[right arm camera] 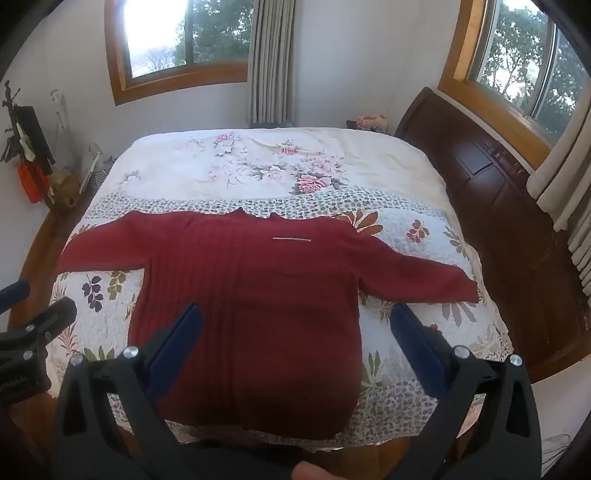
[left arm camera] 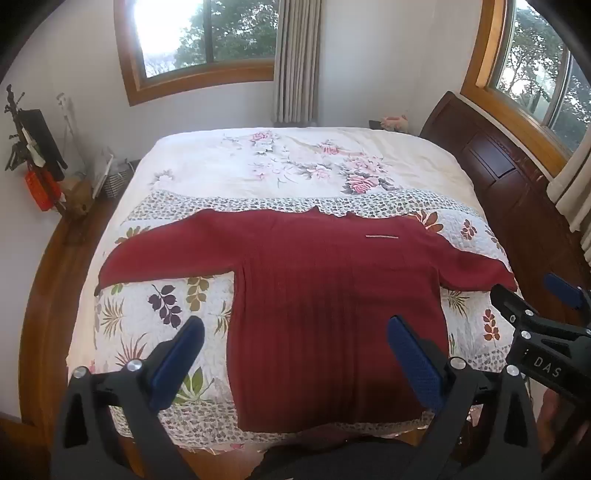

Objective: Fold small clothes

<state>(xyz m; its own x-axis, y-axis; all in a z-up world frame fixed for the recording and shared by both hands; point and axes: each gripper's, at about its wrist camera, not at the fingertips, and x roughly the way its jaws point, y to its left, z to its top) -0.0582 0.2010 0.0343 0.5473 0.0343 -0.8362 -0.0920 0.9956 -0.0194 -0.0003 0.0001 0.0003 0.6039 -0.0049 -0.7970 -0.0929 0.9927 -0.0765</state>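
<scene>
A dark red ribbed sweater (left arm camera: 332,280) (right arm camera: 255,291) lies flat on the bed with both sleeves spread out sideways and its hem toward me. My left gripper (left arm camera: 295,332) hovers open above the hem's left half, its blue pads wide apart with nothing between them. My right gripper (right arm camera: 295,325) is open too, above the hem's right half and holding nothing. In the left wrist view the right gripper (left arm camera: 532,295) shows at the right edge, near the right sleeve's cuff. The left gripper (right arm camera: 33,299) shows at the left edge of the right wrist view.
The bed carries a leaf-patterned quilt (left arm camera: 166,299) near me and a floral cover (left arm camera: 295,162) farther back. A dark wooden headboard (left arm camera: 491,166) runs along the right. Clutter and a basket (left arm camera: 114,181) stand on the wooden floor at the left. Curtained windows (left arm camera: 203,33) line the walls.
</scene>
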